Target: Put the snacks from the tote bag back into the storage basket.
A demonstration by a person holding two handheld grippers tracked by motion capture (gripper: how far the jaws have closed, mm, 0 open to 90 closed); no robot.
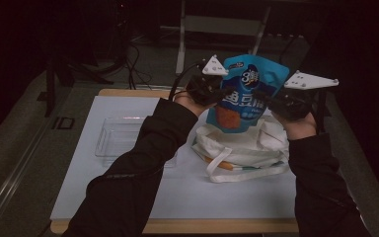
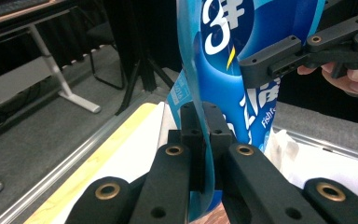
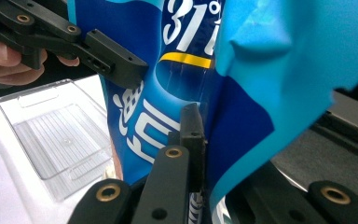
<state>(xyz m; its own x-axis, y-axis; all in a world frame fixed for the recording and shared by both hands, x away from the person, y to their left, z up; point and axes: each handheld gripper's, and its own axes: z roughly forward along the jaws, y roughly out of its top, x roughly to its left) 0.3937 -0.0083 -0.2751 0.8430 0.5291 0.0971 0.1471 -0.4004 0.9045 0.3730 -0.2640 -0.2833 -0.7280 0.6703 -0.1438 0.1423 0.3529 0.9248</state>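
Both grippers hold the blue snack pouch [image 1: 246,94] upright in the air above the white tote bag [image 1: 242,148] on the table [image 1: 128,197]: the left gripper [image 2: 206,140] pinches its one edge, the right gripper [image 3: 200,140] the other (fingers clamped on the foil). A clear tray [image 1: 121,136] lies to the left.

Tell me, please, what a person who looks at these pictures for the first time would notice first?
First, the bright blue snack bag, held up in the air above the middle of the table, with the left claw shut on its left edge and the right claw shut on its right edge. Under it lies a white cloth bag, and to its left a clear plastic tray.
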